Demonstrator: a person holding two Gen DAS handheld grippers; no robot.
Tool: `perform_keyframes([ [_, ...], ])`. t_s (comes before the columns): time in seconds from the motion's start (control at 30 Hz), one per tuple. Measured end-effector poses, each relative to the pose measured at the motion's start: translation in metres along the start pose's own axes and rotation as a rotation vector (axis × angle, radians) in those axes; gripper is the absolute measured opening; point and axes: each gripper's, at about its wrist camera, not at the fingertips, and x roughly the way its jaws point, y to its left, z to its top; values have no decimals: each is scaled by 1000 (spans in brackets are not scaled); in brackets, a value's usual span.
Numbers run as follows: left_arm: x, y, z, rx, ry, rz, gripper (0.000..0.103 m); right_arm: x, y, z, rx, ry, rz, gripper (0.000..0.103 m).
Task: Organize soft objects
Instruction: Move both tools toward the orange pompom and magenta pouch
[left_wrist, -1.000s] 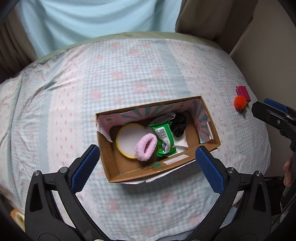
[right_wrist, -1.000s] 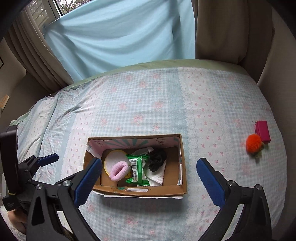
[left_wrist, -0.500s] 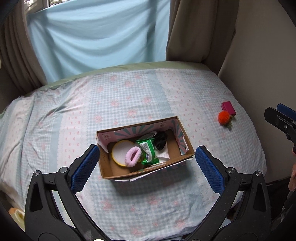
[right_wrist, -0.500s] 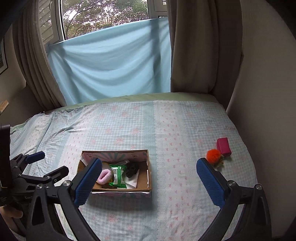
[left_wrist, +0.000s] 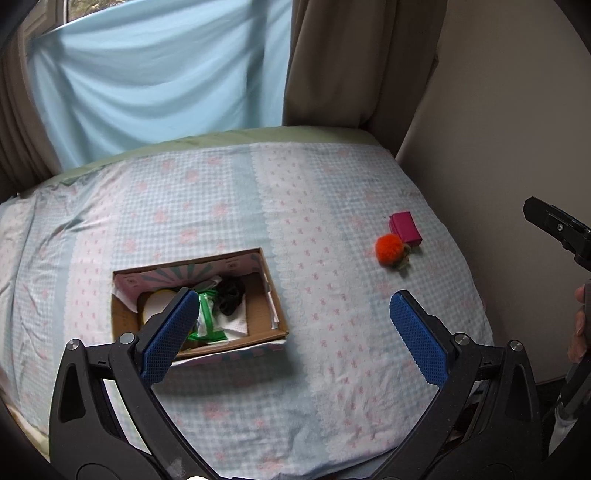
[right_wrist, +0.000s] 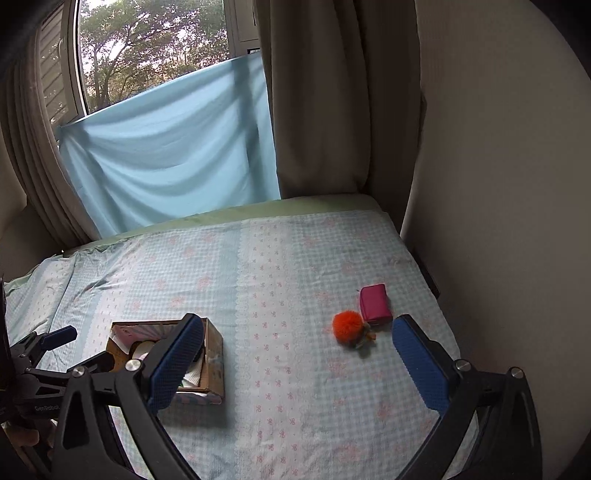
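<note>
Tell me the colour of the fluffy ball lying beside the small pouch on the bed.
Bright orange pom-pom, clearest in the right wrist view.

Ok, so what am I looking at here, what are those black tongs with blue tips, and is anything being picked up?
Those are two tools a person holds, each with its own camera looking along its blue fingers. One picture comes from the left hand-held gripper, the other from the right hand-held gripper. Both are open and hold nothing. On the bed's checked sheet sits a cardboard box containing a green packet and a black scrunchie. Off to the side lie an orange pompom and a pink pouch, close together.
</note>
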Motion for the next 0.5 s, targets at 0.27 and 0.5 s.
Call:
perform_keyframes([
  [0.27, 94, -94, 17, -10, 41, -28, 103, 75, -99, 28, -26, 55, -3, 102],
  [0.5, 210, -157, 26, 19, 66, -70, 103, 178, -155, 37, -59, 147, 42, 102],
])
